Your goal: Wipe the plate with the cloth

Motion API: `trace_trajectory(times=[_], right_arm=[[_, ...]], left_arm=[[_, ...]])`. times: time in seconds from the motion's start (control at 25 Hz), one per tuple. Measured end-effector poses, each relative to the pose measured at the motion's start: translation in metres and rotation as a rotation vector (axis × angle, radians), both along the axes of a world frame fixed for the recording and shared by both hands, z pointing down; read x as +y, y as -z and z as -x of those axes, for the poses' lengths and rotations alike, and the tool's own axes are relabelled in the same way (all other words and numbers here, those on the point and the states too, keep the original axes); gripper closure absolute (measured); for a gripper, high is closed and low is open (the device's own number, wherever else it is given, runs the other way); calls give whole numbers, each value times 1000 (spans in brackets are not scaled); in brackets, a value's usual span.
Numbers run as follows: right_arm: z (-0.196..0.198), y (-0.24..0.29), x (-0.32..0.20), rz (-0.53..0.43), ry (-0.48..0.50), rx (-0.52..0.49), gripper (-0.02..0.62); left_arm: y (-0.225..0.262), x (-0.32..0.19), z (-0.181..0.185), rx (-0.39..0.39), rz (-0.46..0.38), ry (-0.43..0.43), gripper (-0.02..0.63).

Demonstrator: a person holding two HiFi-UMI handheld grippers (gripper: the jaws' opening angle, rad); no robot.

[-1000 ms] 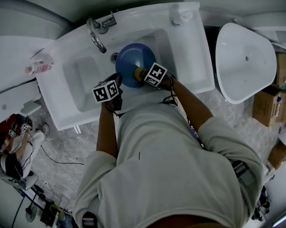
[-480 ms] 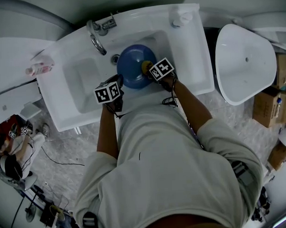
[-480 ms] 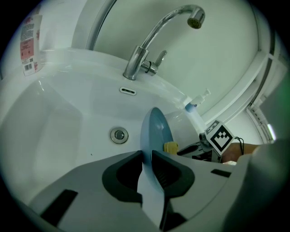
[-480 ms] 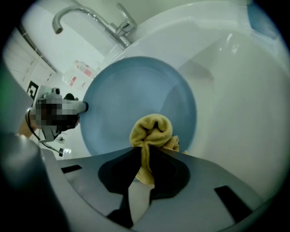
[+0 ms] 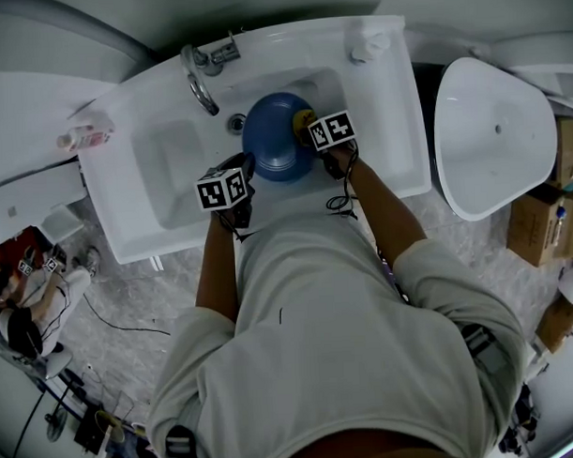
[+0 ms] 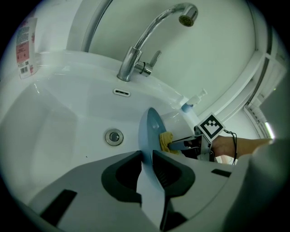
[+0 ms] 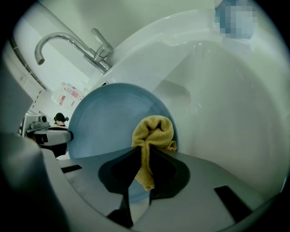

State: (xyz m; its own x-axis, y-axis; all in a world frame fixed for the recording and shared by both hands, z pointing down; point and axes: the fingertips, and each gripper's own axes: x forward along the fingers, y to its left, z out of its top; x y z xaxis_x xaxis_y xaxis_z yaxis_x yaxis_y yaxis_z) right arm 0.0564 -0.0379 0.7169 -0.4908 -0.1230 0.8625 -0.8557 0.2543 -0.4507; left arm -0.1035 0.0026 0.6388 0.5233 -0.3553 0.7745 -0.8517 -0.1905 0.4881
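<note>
A blue plate (image 5: 277,134) is held on edge over the white sink basin (image 5: 171,152). My left gripper (image 6: 146,159) is shut on the plate (image 6: 148,136) at its near rim. My right gripper (image 7: 144,156) is shut on a yellow cloth (image 7: 153,136) and presses it against the face of the plate (image 7: 108,118) near its right edge. In the left gripper view the cloth (image 6: 165,141) shows just behind the plate, with the right gripper (image 6: 181,145) beside it. From the head view the cloth (image 5: 302,119) sits at the plate's upper right.
A chrome faucet (image 5: 199,76) stands at the back of the sink, and the drain (image 6: 114,136) lies below the plate. A soap pump (image 5: 366,42) is on the right rim, a pink-labelled bottle (image 5: 82,138) on the left. A white tub (image 5: 494,132) stands to the right.
The right gripper with the cloth has slid from the plate's lower middle up toward its upper right edge. The left gripper still holds the plate; both shifted slightly right.
</note>
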Motion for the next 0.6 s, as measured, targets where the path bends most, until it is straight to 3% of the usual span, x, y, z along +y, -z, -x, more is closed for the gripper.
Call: trace_trajectory(times=[0.36, 0.6], right_arm=[[28, 20, -34, -78, 15, -43, 541], [57, 39, -45, -110, 26, -122, 541]], left_arm=[[3, -2, -2, -9, -3, -15, 514], [3, 0, -2, -5, 1, 7, 514]])
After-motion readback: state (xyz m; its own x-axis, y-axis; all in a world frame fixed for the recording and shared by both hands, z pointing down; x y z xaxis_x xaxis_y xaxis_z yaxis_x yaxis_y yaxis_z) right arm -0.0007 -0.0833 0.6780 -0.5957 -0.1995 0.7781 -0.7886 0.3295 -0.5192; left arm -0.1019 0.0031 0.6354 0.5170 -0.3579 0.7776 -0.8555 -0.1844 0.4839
